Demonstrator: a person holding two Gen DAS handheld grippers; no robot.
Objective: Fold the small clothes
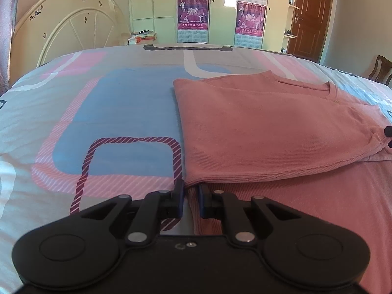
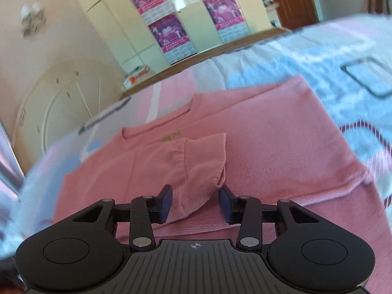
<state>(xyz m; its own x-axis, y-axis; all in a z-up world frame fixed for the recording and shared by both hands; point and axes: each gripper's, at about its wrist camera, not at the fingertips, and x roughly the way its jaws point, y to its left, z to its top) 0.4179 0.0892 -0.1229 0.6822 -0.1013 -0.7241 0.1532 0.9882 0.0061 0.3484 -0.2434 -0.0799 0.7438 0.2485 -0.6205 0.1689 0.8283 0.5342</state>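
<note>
Left gripper (image 1: 191,193) nearly closed at pink top's (image 1: 269,127) folded edge; right gripper (image 2: 194,202) parted around its sleeve (image 2: 196,169).

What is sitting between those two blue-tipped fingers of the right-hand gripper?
In the right wrist view, the ruffled sleeve of the pink top lies between the right gripper's open jaws; its pads do not press on it.

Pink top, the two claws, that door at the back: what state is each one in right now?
Pink top: partly folded, left side turned over, lying on the bed.
Sleeve: folded onto the body, loose between the right jaws.
Left gripper: nearly shut at the folded corner; a grip is unclear.
Right gripper: open.
Door: closed.
</note>
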